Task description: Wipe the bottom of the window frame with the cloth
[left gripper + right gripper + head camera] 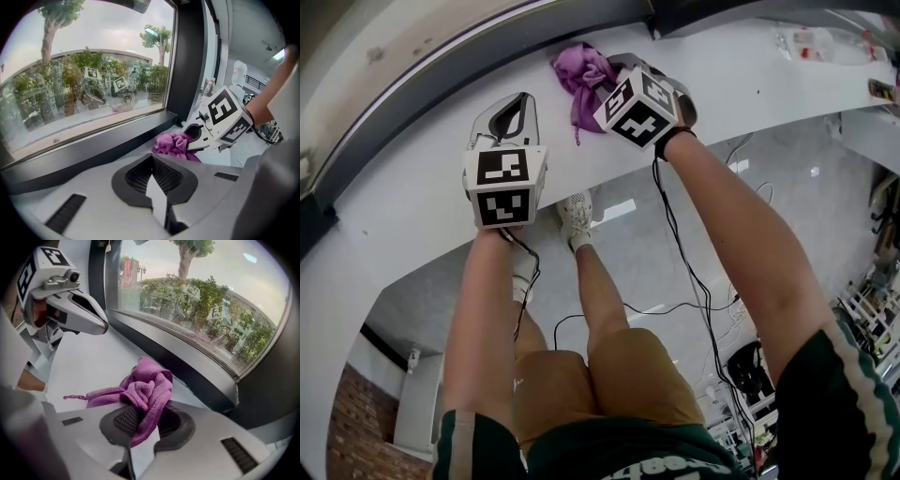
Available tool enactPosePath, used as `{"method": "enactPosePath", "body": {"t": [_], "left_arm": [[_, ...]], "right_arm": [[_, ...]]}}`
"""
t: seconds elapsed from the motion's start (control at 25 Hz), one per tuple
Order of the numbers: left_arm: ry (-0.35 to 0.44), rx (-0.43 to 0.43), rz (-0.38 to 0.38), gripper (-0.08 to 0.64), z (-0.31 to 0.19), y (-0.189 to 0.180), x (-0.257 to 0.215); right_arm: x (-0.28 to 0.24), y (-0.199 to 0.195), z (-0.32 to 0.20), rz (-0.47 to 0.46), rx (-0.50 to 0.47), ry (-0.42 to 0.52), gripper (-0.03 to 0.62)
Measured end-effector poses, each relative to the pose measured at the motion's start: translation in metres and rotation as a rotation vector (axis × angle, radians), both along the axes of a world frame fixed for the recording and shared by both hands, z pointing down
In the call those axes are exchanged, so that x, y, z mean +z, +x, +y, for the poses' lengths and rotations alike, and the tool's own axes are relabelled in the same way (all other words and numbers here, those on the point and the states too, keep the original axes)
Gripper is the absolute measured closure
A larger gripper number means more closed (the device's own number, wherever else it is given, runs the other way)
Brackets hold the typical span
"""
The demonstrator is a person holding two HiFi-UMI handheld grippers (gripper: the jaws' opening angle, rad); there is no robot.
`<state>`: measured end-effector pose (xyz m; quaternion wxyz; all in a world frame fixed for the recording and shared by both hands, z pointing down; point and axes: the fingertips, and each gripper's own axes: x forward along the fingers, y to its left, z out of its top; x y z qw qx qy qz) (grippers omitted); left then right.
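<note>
Dark green sleeves [853,394] and tan shorts [609,375] fill the bottom of the head view, and both bare forearms stretch forward from there to the window. The purple cloth [145,387] lies bunched on the white sill [750,66], near the dark bottom rail of the window frame [187,357] but not on it, with a thin tail trailing off toward the other arm. The right claw [617,77] is clenched on the cloth, a fold of it caught between the ribbed pads (its own view shows this plainly). The right arm reaches out long and nearly straight. The left claw [514,117] is well to the left over the sill, clenched with nothing in it, its tip angled toward the glass. Whether it touches the sill cannot be told.
</note>
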<state>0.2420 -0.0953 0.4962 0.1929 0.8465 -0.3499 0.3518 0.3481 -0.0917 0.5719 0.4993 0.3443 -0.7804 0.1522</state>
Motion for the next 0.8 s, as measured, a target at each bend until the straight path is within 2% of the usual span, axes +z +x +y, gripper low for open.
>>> {"method": "enactPosePath", "body": {"t": [0.36,0.8], "left_arm": [[-0.010,0.047,0.012,0.554,0.007,0.033,0.005],[-0.028,0.086,0.019,0.554,0.013,0.058,0.007]], "right_arm": [[0.001,0.046,0.006,0.031,0.046,0.004,0.518],[0.000,0.100,0.008,0.047,0.194,0.029,0.518]]}}
